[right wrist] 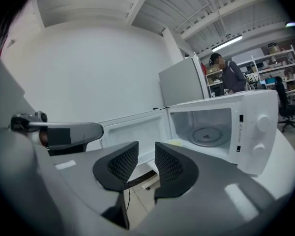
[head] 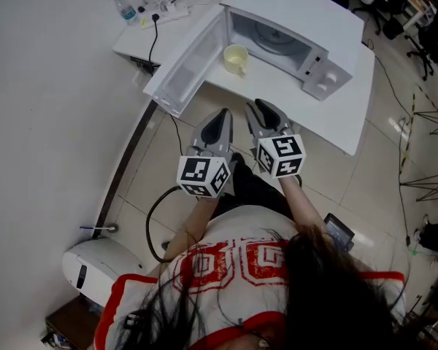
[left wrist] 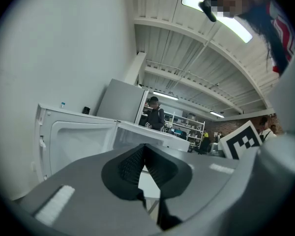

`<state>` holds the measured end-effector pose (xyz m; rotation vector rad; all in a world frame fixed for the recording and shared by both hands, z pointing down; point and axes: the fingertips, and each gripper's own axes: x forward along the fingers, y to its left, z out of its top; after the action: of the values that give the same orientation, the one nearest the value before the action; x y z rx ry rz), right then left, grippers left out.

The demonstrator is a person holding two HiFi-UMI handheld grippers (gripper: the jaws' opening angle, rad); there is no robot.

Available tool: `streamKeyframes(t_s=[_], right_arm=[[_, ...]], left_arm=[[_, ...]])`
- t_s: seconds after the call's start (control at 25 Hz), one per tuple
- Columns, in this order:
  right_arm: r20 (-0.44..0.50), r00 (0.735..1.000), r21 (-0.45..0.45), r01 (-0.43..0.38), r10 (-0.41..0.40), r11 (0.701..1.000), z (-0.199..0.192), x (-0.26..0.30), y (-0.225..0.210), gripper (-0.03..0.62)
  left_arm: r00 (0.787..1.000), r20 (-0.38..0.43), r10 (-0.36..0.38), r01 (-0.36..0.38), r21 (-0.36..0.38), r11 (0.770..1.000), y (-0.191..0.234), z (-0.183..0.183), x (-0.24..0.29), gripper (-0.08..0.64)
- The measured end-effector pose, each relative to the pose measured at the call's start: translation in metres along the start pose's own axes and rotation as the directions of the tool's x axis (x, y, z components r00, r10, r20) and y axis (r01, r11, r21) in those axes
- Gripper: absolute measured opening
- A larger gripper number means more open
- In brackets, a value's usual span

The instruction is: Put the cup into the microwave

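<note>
Sitting on the white table (head: 336, 115), the microwave (head: 299, 20) had its door (head: 186, 68) swung wide open. Both tongs were short of the table edge, empty: left gripper (head: 223, 115) jaws closed together, right gripper (head: 259, 108) jaws slightly apart. The pale yellow cup (head: 235, 59) stood upright on the table, just in front of the microwave's opening.

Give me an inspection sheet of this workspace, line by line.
Surface: white table.
Job's things: microwave, door open; cup on the table before it, not inside.
Clutter: bottle, power strip on the side table.
Grippers: left gripper shut, empty; right gripper slightly open, empty.
Cables: black cable hanging from the strip; second cable lying loose below.
Surroundings: tiled floor, white wall.
</note>
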<state>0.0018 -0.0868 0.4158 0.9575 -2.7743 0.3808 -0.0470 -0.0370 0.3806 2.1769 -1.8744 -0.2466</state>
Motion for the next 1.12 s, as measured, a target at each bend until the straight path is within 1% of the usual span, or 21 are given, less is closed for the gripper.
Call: streamKeyframes(t_s=[0.08,0.2,0.36,0.52,0.72,0.96,1.12], right_arm=[[-0.015,1.000,-0.009,-0.011,0.011,1.000,0.000,0.015,-0.008,0.105],[-0.044,0.999,-0.025,-0.028,0.027,0.999,-0.002,0.036,-0.019,0.147],[-0.063,0.997,-0.050,-0.047,0.043,0.998,-0.006,0.060,-0.030,0.183],[-0.096,0.994,-0.048,-0.062,0.057,0.997,-0.014,0.083,-0.042,0.209],[-0.123,0.990,-0.047,-0.071,0.065,0.996,-0.026,0.110,-0.059,0.259],[-0.138,0.987,-0.113,-0.098,0.082,0.989,-0.032,0.131,-0.065,0.273],[-0.142,0.986,-0.129,-0.105,0.086,0.986,-0.037,0.141,-0.068,0.307]], left_arm=[[1.000,0.000,0.010,-0.010,-0.007,1.000,0.008,0.002,0.012,-0.002],[1.000,-0.006,0.025,-0.026,-0.014,1.000,0.019,0.004,0.029,-0.002],[0.999,-0.013,0.046,-0.046,-0.018,0.999,0.034,0.006,0.048,-0.002],[0.998,-0.022,0.064,-0.064,-0.017,0.998,0.045,0.009,0.062,-0.002],[0.997,-0.031,0.071,-0.071,-0.011,0.997,0.053,0.010,0.078,-0.002],[0.996,-0.032,0.078,-0.078,-0.011,0.997,0.061,0.008,0.092,-0.002],[0.996,-0.035,0.080,-0.081,-0.017,0.997,0.065,0.003,0.097,-0.002]])
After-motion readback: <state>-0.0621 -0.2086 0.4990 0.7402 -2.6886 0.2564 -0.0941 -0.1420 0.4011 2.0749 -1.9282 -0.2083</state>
